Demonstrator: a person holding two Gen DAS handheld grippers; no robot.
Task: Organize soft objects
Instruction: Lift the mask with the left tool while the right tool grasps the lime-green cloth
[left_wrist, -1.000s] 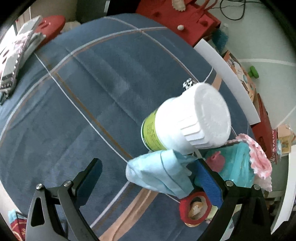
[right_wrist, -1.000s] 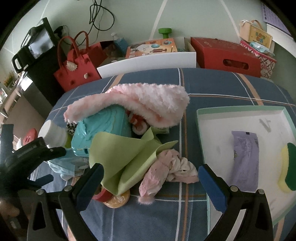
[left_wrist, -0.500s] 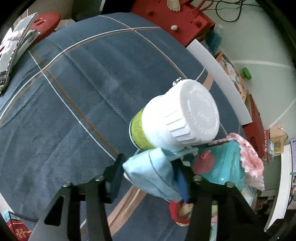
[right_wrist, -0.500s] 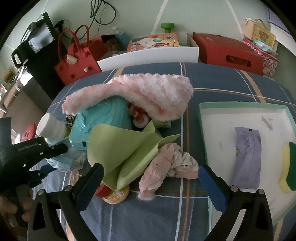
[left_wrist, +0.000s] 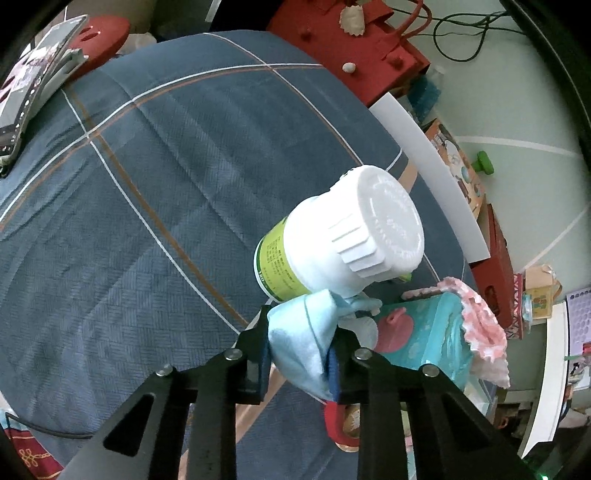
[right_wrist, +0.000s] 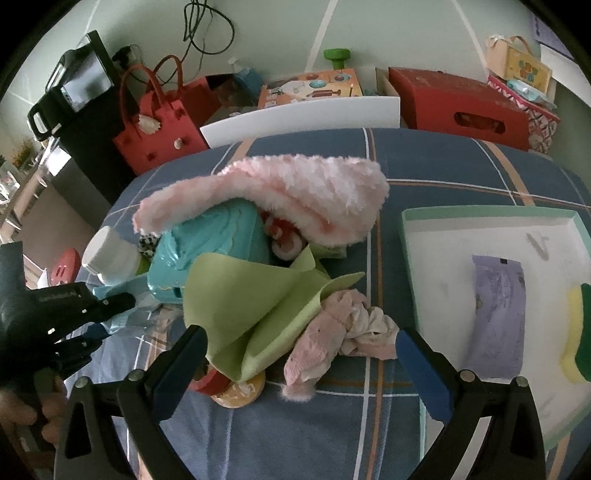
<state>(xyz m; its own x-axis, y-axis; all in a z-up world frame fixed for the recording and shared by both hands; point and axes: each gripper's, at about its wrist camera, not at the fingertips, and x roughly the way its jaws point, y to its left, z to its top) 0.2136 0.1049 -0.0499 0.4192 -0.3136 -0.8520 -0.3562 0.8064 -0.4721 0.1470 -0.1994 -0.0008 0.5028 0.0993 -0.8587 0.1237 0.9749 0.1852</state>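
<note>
A light blue cloth (left_wrist: 295, 350) lies against a white jar with a green label (left_wrist: 351, 240) on the blue checked cover. My left gripper (left_wrist: 301, 332) is closing, and its pads pinch the cloth between them; the right wrist view shows this gripper (right_wrist: 114, 315) at the left of the pile. My right gripper (right_wrist: 299, 334) stands open above a green cloth (right_wrist: 251, 302) and a crumpled pink cloth (right_wrist: 332, 332), holding nothing. A fluffy pink cloth (right_wrist: 295, 188) drapes over a teal pack (right_wrist: 214, 251).
A white tray with a green rim (right_wrist: 480, 218) at the right holds a purple packet (right_wrist: 498, 314) and a sponge (right_wrist: 580, 332). Tape rolls (right_wrist: 207, 380) lie under the green cloth. A red bag (right_wrist: 159, 129), a white board (right_wrist: 303, 114) and a red box (right_wrist: 458, 99) stand behind.
The left gripper's jaws have come together from wide open onto the light blue cloth, and it has tilted slightly. The right gripper has stayed where it was.
</note>
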